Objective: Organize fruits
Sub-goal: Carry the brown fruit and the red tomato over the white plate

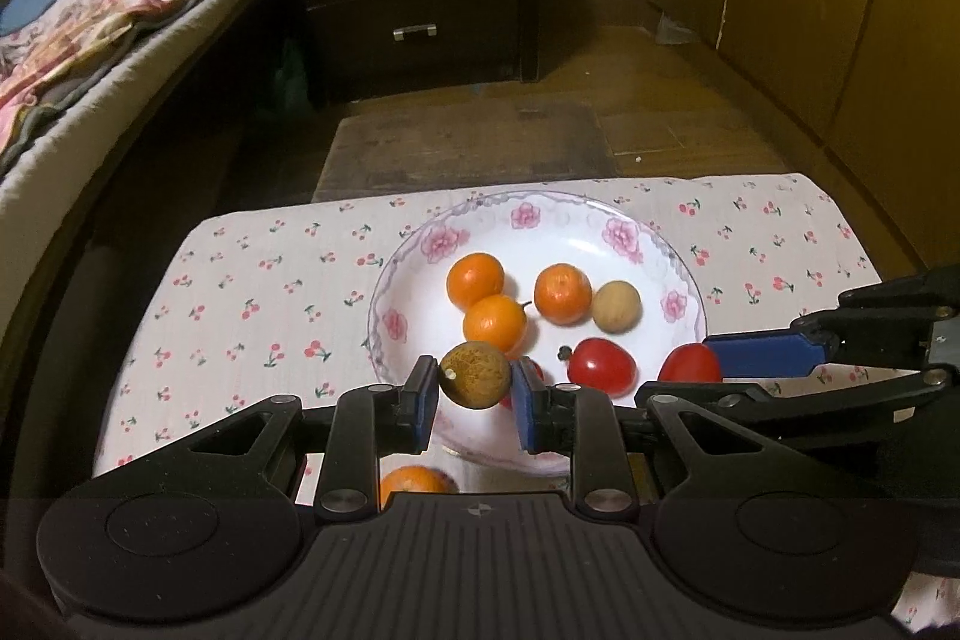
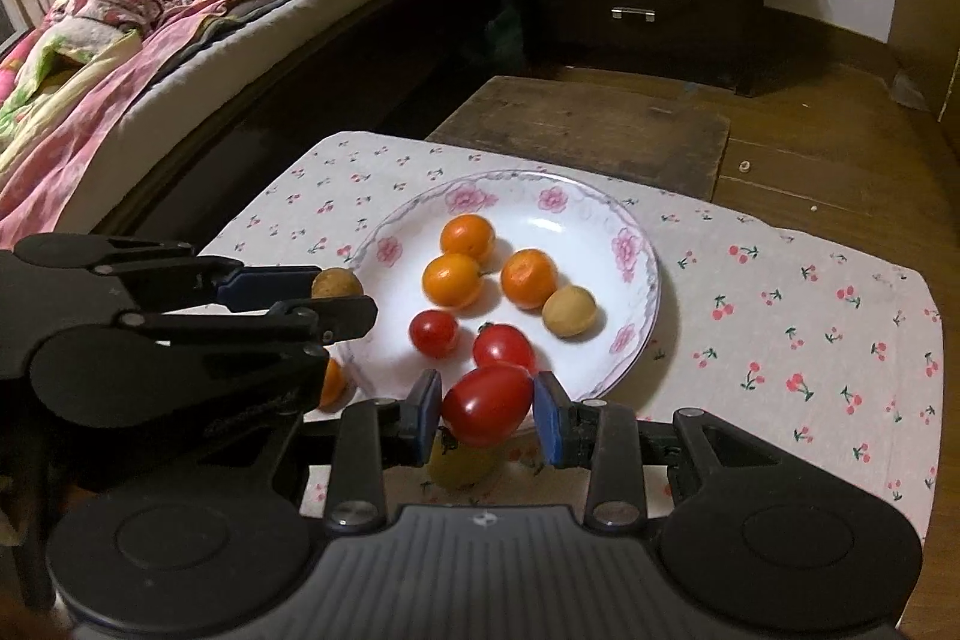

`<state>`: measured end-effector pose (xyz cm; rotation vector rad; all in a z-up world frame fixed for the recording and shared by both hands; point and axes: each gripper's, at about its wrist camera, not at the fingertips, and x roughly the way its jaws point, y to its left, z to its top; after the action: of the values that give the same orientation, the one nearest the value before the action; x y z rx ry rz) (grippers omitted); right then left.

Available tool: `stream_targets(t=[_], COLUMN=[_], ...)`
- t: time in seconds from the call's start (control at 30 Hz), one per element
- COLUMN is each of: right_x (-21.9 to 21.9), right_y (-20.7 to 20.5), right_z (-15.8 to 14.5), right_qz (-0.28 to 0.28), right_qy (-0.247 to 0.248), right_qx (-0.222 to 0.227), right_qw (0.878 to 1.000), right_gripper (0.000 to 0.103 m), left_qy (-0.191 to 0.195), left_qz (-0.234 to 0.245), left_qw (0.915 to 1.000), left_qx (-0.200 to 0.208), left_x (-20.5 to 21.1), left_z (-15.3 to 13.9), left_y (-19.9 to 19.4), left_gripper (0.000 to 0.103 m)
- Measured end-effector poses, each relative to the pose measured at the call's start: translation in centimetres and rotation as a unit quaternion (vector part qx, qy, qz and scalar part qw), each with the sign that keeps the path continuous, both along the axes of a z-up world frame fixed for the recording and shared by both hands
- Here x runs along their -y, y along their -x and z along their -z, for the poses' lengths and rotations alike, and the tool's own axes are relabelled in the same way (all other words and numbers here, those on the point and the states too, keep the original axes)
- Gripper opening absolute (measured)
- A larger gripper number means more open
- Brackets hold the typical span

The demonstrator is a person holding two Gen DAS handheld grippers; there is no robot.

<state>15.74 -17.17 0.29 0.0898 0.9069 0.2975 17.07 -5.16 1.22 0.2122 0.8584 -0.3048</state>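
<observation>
In the left wrist view, the left gripper (image 1: 474, 388) sits at lower centre, its blue pads clamped on a brownish longan (image 1: 475, 375) held above the near rim of the plate (image 1: 540, 220). The plate lies mid-frame on a cherry-print cloth (image 1: 252, 292) and holds three oranges (image 1: 475, 280), a pale longan (image 1: 616, 305) and a tomato (image 1: 601, 367). At right the right gripper (image 1: 714, 370) grips a second tomato (image 1: 690, 364). Another orange (image 1: 414, 481) peeks out at bottom centre under the gripper. In the right wrist view, the right gripper (image 2: 487, 412) at lower centre pinches its tomato (image 2: 489, 405) over the plate's (image 2: 600, 208) near edge. At left the left gripper (image 2: 336, 295) holds the longan (image 2: 336, 283) over the plate's left rim. On the plate sit the oranges (image 2: 468, 237), two tomatoes (image 2: 503, 347) and the pale longan (image 2: 569, 311).
</observation>
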Motion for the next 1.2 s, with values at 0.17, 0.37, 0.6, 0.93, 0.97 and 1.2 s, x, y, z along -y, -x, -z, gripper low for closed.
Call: stream_targets(t=[0.17, 0.37, 0.6, 0.93, 0.97, 1.2], right_x=[0.3, 0.5, 0.6, 0.6, 0.6, 0.6], right_y=[-0.9, -1.7, -2.3, -2.8, -2.9, -3.0], right_z=[0.3, 0.6, 1.2, 1.8, 1.8, 1.9], right_qz=[0.007, 0.009, 0.014, 0.017, 0.018, 0.019], right_qy=[-0.001, 0.003, 0.005, 0.009, 0.009, 0.008], right_qx=[-0.002, -0.003, -0.007, -0.011, -0.011, -0.011], right_qw=[1.0, 1.0, 1.0, 1.0, 1.0, 1.0], right_gripper=[0.034, 0.034, 0.034, 0.034, 0.034, 0.034], left_qy=[0.006, 0.008, 0.003, 0.0, 0.0, 0.001], left_qz=[-0.002, -0.006, -0.007, -0.008, -0.008, -0.009], left_qw=[1.0, 0.9999, 0.9998, 0.9997, 0.9997, 0.9997], left_qx=[-0.006, -0.01, -0.016, -0.023, -0.023, -0.023], left_x=[0.1, 0.2, 0.6, 0.7, 0.7, 0.6], left_z=[0.2, 0.5, 1.0, 1.6, 1.5, 1.6], left_y=[-0.9, -1.4, -1.9, -2.3, -2.3, -2.3], left_gripper=[0.032, 0.032, 0.032, 0.032, 0.032, 0.032])
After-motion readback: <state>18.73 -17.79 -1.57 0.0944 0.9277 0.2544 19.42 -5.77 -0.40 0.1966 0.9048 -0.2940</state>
